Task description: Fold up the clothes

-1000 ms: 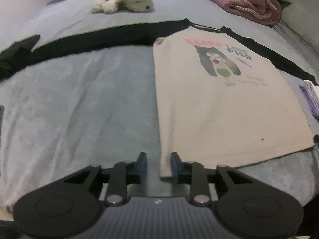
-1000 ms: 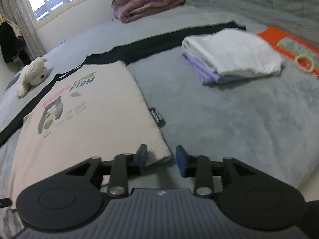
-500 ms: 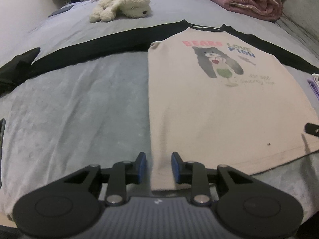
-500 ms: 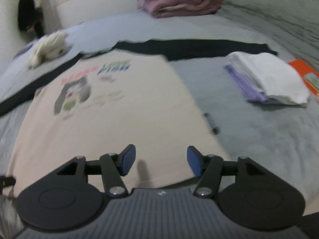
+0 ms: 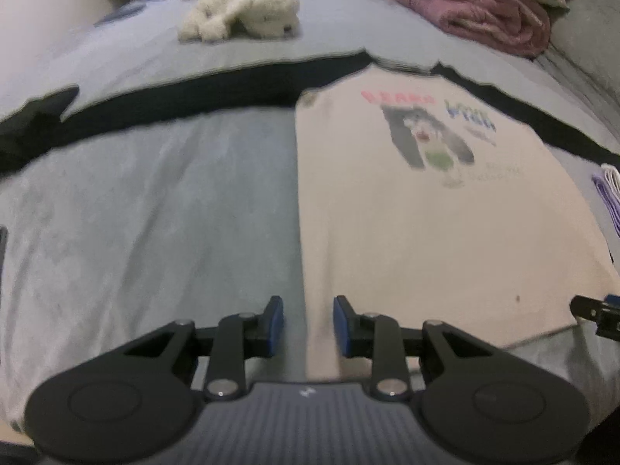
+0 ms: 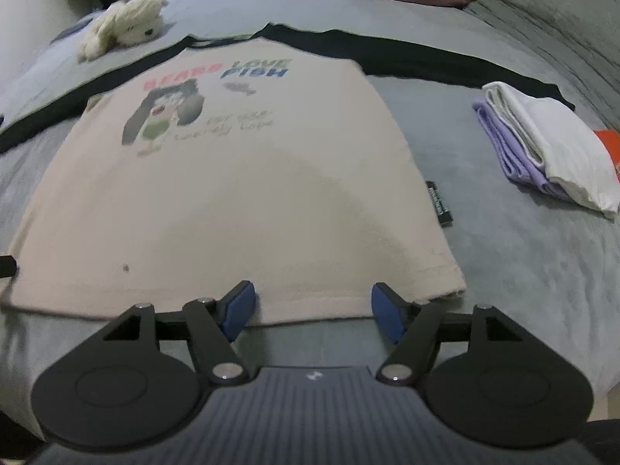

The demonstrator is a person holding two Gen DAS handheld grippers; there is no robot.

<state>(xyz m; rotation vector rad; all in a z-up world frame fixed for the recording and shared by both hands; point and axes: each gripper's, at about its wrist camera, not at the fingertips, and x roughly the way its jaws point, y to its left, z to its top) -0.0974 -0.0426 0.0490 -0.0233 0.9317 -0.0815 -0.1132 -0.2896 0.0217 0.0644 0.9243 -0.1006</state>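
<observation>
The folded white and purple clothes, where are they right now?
In the right wrist view the folded stack lies on the grey bed cover, right of the beige shirt, beside an orange item at the frame edge.

1. Wide bed covered in a grey plush blanket [image 6: 523, 271].
2. Cream long-sleeved shirt with black sleeves and a bear print [image 6: 232, 193], spread flat at the centre.
3. Folded stack of white and lilac cloths [image 6: 542, 147], well right of the shirt.
4. White plush toy [image 5: 240, 11], far side.
5. Rolled pink-mauve quilt [image 5: 484, 19], far right corner.
6. Flat orange item [image 6: 610, 143], touching the folded stack, mostly hidden.
</observation>
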